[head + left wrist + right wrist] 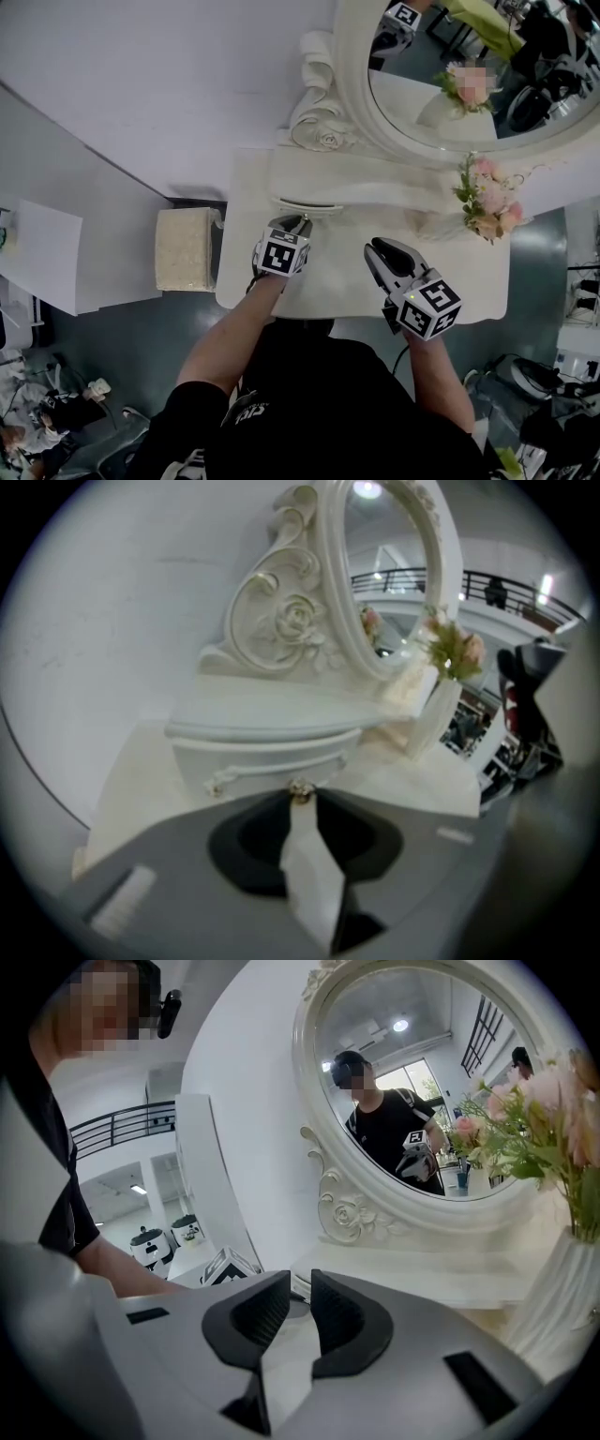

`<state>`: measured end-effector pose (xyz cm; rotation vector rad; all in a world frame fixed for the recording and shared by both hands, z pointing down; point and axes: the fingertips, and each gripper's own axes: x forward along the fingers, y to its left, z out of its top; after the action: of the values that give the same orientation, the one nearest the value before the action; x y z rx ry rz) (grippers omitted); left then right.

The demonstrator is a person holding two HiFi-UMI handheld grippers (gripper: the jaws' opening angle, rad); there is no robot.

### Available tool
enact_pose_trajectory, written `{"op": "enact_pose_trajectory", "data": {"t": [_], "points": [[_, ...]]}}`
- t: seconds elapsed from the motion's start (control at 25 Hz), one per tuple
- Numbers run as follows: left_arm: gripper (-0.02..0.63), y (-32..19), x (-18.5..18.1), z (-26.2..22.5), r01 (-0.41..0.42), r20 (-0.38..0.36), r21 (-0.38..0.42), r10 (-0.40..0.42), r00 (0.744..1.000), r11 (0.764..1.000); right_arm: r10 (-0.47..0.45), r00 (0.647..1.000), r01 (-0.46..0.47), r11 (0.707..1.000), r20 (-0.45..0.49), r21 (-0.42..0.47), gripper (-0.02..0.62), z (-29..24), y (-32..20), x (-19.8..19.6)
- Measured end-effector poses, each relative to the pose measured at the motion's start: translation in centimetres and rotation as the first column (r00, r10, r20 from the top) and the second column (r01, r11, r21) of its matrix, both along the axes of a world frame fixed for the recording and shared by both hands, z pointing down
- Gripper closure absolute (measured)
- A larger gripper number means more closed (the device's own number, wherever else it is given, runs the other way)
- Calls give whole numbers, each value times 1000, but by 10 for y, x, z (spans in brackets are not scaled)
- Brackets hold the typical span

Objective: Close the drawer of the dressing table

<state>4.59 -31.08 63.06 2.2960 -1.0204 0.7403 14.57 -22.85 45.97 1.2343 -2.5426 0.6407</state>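
The white dressing table [347,281] carries a low drawer unit under its oval mirror [487,103]. The drawer front [272,759] sits just under the unit's top slab, showing as a thin strip with a dark slit [307,204] in the head view. My left gripper [298,222] points at it, its tips closed on the small gold drawer knob [300,787]. My right gripper [377,247] hovers over the tabletop to the right, apart from the drawer. Its pads [342,1321] stand a narrow gap apart with nothing between them.
A white vase of pink flowers [487,199] stands at the table's right, close to my right gripper. A carved scroll with a rose [319,112] flanks the mirror. A cream padded stool [183,248] sits left of the table, beside a white wall.
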Motion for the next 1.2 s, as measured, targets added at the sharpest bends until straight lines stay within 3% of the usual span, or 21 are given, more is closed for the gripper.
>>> {"op": "enact_pose_trajectory", "data": {"t": [1.2], "points": [[514, -33, 7, 10, -72, 58, 6, 71, 996, 997, 96, 995, -96, 995, 14, -13, 541, 4, -3, 21]]}}
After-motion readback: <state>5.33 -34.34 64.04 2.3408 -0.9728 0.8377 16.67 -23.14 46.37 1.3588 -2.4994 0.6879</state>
